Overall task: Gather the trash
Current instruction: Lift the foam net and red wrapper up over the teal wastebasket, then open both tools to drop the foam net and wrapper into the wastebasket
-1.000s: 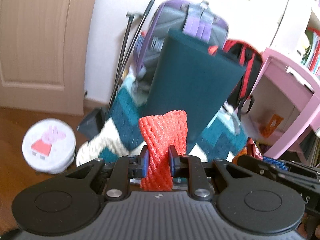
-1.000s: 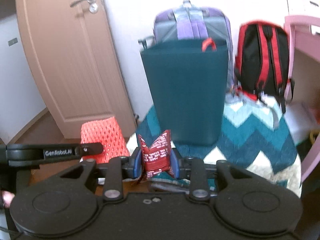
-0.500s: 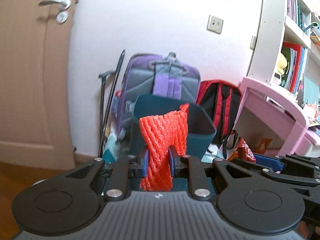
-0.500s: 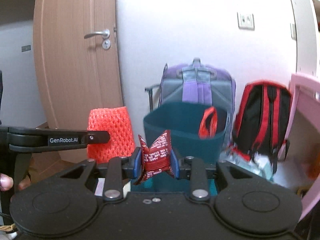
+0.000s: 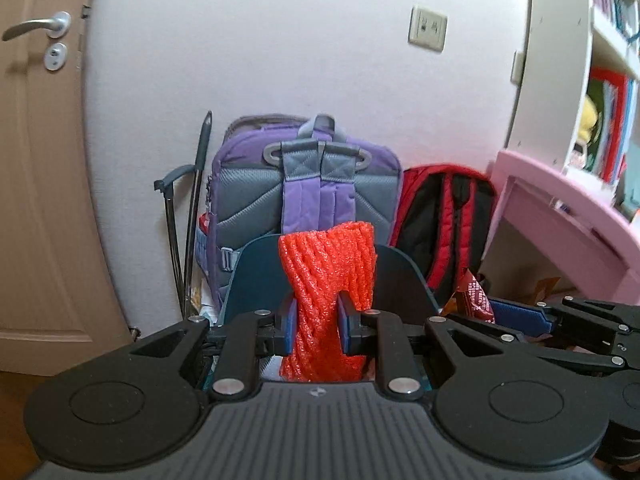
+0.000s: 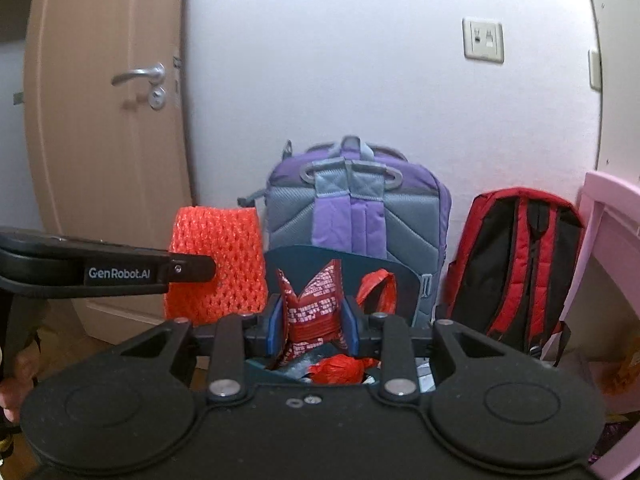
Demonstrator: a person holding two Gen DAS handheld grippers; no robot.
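Our left tool (image 5: 317, 322) pinches an orange foam net (image 5: 329, 280) between its blue pads, the net standing up above them. Our right tool (image 6: 313, 326) pinches a crumpled red wrapper (image 6: 310, 312). Just beyond both sits the dark teal bin (image 6: 404, 284), red trash (image 6: 338, 370) visible inside. Behind it, a purple backpack (image 5: 308, 184) and a red backpack (image 6: 516, 264) lean against the wall.

Left gripper (image 5: 317, 322) pads clamp orange foam net (image 5: 328, 280), centre frame. Behind it: teal bin (image 5: 404, 280), purple backpack (image 5: 304, 196). Right gripper (image 5: 516, 314) holding red wrapper (image 5: 474, 294), lower right.
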